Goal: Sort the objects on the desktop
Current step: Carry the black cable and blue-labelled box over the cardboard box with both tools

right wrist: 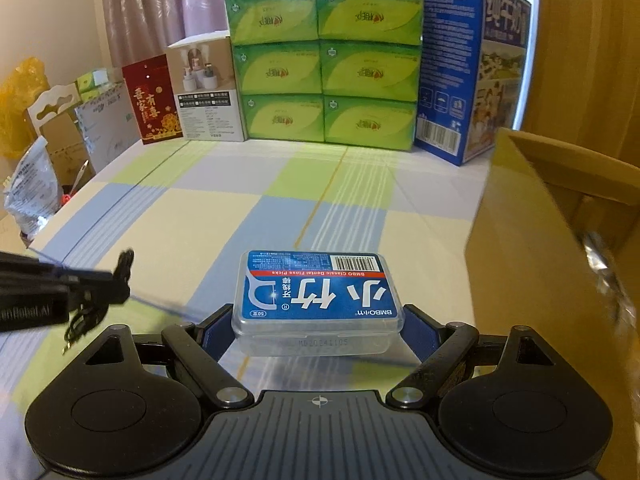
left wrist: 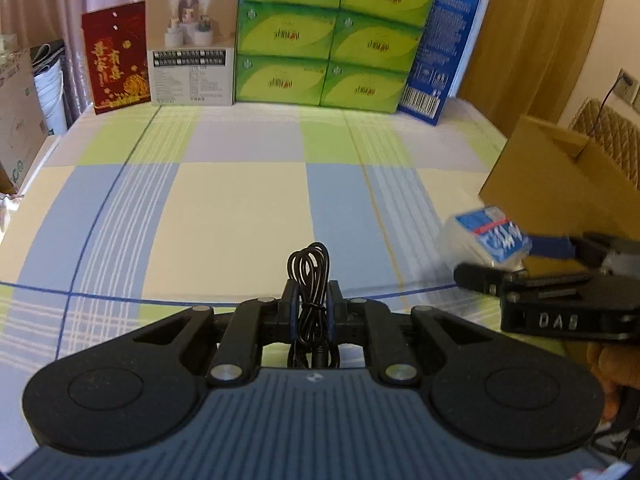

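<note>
Cable, a black coiled bundle, sits pinched between the narrowly closed fingers of my left claw, held above the checked cloth on the table. My right claw is spread wide around a clear floss box with a blue label, gripping its two ends, also off the cloth. A cardboard box stands open just to the right of it. Green tissue packs are stacked at the far edge.
</note>
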Motion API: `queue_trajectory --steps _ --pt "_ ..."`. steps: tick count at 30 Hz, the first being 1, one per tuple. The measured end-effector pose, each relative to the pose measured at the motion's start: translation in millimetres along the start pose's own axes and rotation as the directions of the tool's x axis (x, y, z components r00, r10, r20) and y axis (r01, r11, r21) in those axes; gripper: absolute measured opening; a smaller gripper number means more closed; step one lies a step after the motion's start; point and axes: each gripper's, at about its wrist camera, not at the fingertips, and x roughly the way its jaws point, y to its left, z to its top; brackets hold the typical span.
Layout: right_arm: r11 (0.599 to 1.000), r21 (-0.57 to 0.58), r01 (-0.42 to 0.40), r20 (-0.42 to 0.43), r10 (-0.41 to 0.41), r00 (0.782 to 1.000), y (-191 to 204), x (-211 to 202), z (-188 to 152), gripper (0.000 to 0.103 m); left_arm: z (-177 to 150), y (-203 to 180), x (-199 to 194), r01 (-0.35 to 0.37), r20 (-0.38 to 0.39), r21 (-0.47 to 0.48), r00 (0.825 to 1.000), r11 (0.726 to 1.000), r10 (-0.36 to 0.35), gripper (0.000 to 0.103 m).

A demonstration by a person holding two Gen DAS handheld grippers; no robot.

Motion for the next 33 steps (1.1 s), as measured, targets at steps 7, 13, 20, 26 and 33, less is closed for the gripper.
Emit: queue_trajectory --steps 7,13,20,26,33 --pt "1.0 0.023 0.006 0.011 -0.006 1.0 0.3 -44.5 -9.0 0.084 -8.1 -19.2 -37.9 0.018 0.028 0.017 0.999 1.0 -0.018 0.01" --pt "1.0 0.017 -0.004 0.028 0.003 1.0 7.7 -72.5 -14.4 0.084 -26.8 -32.7 -56.8 0.029 0.016 0.024 0.999 0.999 -0.03 0.01" --pt "1.0 0.005 -0.007 0.077 0.007 0.997 21.9 -112.9 -32.3 0.084 -54.6 -45.5 -73.9 0.051 -0.001 0.007 0.999 0.999 -0.051 0.01" --pt "1.0 0.027 0.004 0.094 -0.006 0.996 28.5 -143.2 -64.5 0.084 -79.3 -51.6 -92.7 0.048 -0.013 -0.042 0.999 0.998 -0.049 0.01" --pt "0.999 0.038 0.019 0.144 -0.024 0.989 35.6 -188.4 -96.5 0.084 -102.1 -60.1 -125.4 0.066 -0.022 -0.104 0.997 0.992 -0.069 0.01"
